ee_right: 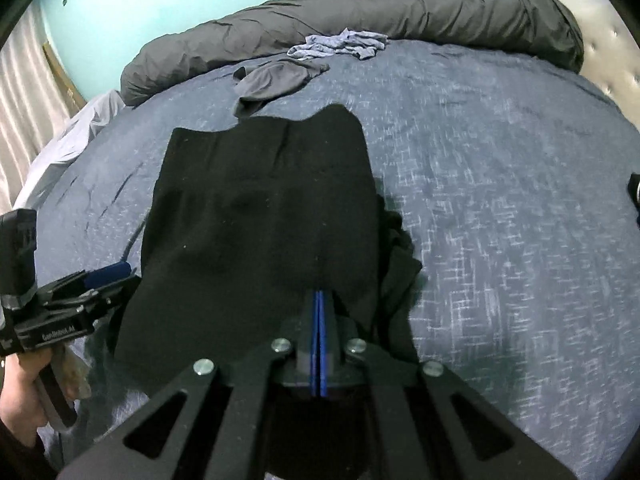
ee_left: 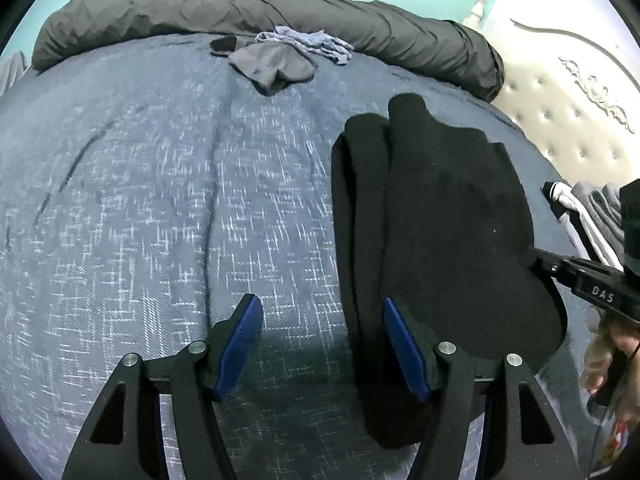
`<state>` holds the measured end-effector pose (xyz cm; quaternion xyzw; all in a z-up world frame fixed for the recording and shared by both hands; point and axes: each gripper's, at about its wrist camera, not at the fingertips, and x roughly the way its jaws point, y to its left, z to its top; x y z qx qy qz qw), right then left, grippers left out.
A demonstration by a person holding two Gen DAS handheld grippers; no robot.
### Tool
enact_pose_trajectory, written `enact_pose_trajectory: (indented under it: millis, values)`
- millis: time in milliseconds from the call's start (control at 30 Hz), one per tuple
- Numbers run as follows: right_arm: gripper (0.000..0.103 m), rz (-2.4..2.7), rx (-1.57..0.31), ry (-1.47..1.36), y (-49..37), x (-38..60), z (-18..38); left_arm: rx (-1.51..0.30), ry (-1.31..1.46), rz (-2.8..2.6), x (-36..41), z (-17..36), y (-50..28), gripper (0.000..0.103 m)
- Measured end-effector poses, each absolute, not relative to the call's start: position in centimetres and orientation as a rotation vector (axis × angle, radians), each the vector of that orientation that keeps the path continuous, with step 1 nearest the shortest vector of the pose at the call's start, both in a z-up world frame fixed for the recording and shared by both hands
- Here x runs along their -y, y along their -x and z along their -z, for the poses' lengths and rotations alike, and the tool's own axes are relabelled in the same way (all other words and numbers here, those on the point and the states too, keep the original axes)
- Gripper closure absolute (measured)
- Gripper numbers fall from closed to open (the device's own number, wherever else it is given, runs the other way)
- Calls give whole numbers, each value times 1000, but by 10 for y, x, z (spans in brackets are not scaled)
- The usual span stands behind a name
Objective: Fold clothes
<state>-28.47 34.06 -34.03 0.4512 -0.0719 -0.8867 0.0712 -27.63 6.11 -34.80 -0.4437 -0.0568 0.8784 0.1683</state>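
Observation:
A black garment lies folded on the blue patterned bedspread. My left gripper is open with blue pads, its right finger over the garment's near left edge. My right gripper is shut on the garment's near edge; it enters the left wrist view from the right. The left gripper shows at the garment's left edge in the right wrist view.
A grey garment and a light blue crumpled one lie at the far side. A rolled dark grey duvet runs along the back. More clothes lie at right by the tufted headboard.

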Motion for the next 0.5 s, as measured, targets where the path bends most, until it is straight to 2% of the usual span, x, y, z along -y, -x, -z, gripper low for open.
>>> enact_pose_trajectory:
  millis: [133,233,333,367,400,467,500]
  values:
    - [103,2740,273,-1317,271,-357,322,142,1264,-2560,-51,343,270,36]
    - [99,2730,373,-1309,265,-371,313,239,1272,-2529,-36,342,266,36]
    - [79,2669,460,-1351,263,-377,313,330,1297,-2462,-31,342,263,34]
    - [67,2650,503,-1354,261,-379,314,348,1306,-2444,-31,343,262,34]
    - [61,2631,549,-1353,258,-381,314,362,1314,-2429,-32,344,261,33]
    - [43,2595,632,-1351,253,-385,317,360,1323,-2405,-38,345,257,32]
    - [39,2578,662,-1355,249,-385,319,362,1326,-2390,-41,346,256,32]
